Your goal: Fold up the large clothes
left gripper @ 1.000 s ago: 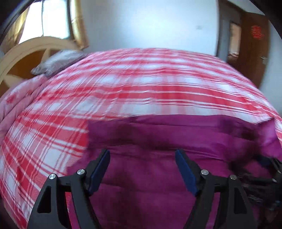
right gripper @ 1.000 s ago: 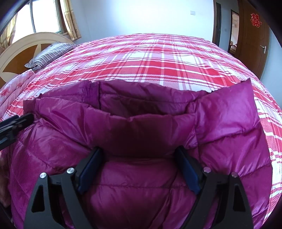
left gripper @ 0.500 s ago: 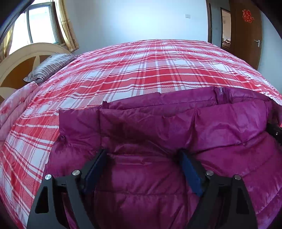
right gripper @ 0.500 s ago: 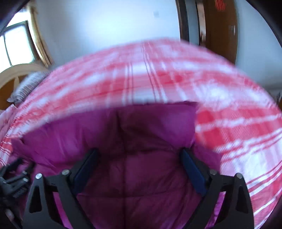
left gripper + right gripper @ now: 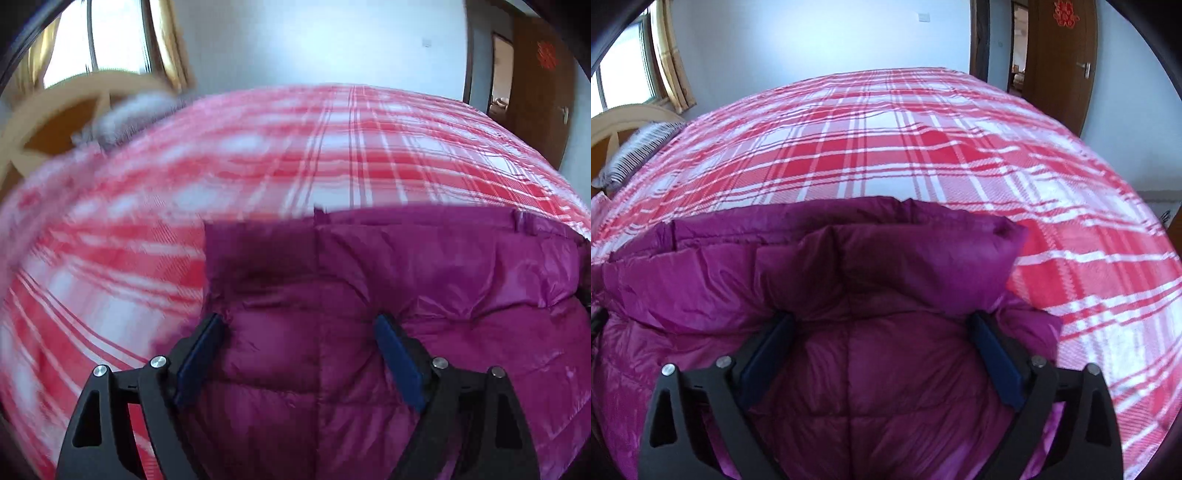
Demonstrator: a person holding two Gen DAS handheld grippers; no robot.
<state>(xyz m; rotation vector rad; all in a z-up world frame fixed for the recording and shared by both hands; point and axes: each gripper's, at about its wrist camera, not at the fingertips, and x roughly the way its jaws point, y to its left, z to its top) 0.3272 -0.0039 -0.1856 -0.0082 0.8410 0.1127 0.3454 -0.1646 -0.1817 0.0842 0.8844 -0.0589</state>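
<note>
Magenta quilted nylon fills the near half of both views: a puffy down jacket [image 5: 424,295] [image 5: 849,295] lies on a bed covered by a red-and-white plaid bedspread [image 5: 332,155] [image 5: 886,140], at the bed's near edge, with open plaid stretching away beyond it to the far side.

In the left wrist view, the left gripper [image 5: 299,354] hangs over the jacket's left part, its jaws spread wide, with quilted fabric bulging up between the two blue pads [image 5: 199,354]. The pads sit at the fabric's surface, but nothing is pinched between them. The jacket's left edge runs just beside the left pad, and its far hem forms a nearly straight line across the plaid. The left side of this view is blurred.

In the right wrist view, the right gripper [image 5: 882,358] is likewise released, its jaws wide apart over the jacket's right part. A folded-over flap of the jacket rises just beyond the fingertips, ending in a rounded corner at the right.

Far left, a striped grey pillow [image 5: 639,155] [image 5: 125,114] rests against a cream curved wooden headboard [image 5: 624,118] [image 5: 55,107]. A brown wooden door [image 5: 1067,55] stands at the far right, and a curtained window [image 5: 631,70] is at the far left.
</note>
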